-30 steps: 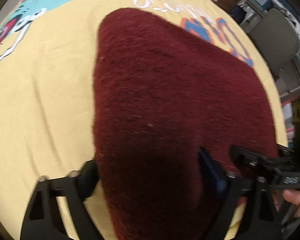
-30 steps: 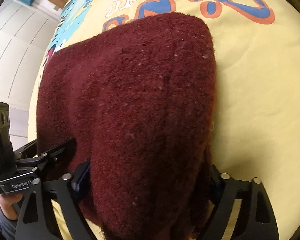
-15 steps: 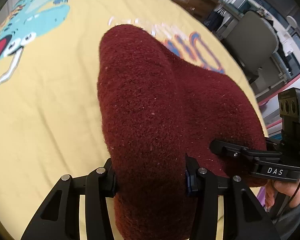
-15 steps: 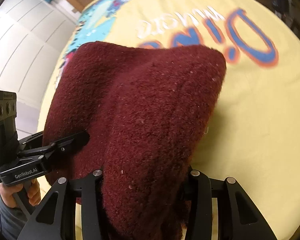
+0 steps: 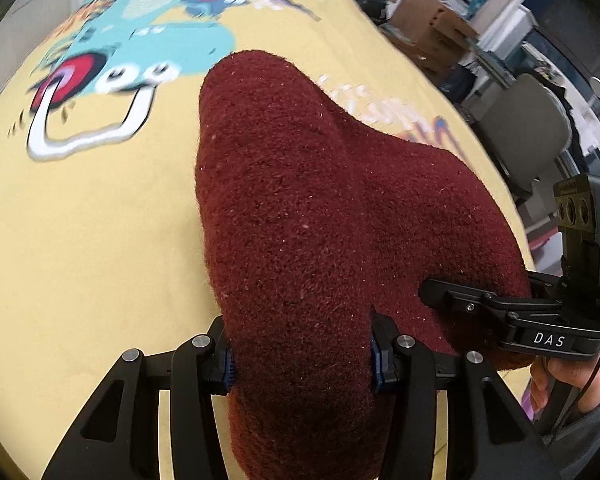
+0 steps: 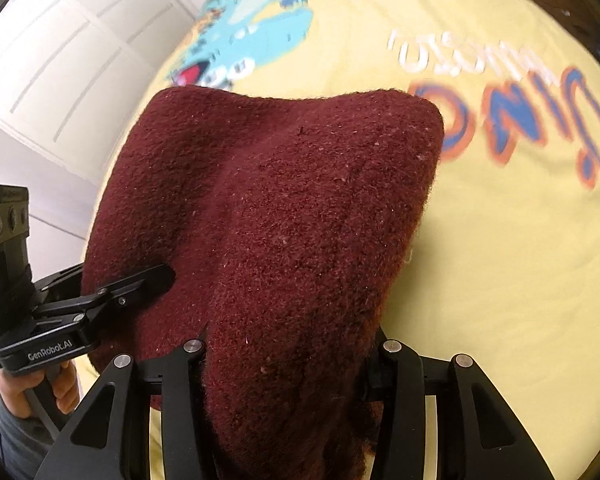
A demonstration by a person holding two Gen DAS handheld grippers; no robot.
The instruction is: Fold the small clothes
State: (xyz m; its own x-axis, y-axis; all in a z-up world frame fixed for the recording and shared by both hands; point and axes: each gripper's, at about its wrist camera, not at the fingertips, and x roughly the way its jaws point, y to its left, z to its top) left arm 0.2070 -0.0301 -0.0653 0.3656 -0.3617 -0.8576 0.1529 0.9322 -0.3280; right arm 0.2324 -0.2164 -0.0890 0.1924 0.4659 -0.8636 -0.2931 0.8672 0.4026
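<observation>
The dark red knit garment (image 5: 320,216) is off the surface at its near edge and drapes away from both cameras, its far part seemingly down on the yellow printed sheet (image 5: 80,240) that covers the work surface. It hangs in two humps because it is pinched at two points along the same edge: the left gripper (image 5: 300,356) has closed its jaws onto one bunch of the knit, and the right gripper (image 6: 284,356) has just done the same on the neighbouring bunch, so both pairs of fingers now press on thick folded fabric rather than meeting. In the left wrist view the blue pads (image 5: 378,364) sit hard against the wool on either side; in the right wrist view the cloth swallows the pads, but the fabric fills the gap between the fingers. Each camera also catches the other tool beside it, its finger laid against the cloth and a hand (image 6: 32,392) on the handle. Holding two points side by side keeps the edge straight and level, which is probably what a clean fold needs: the lifted edge can be carried over the part resting on the sheet and laid down evenly. The knit looks heavy and slack, so an uneven carry could skew the fold.
</observation>
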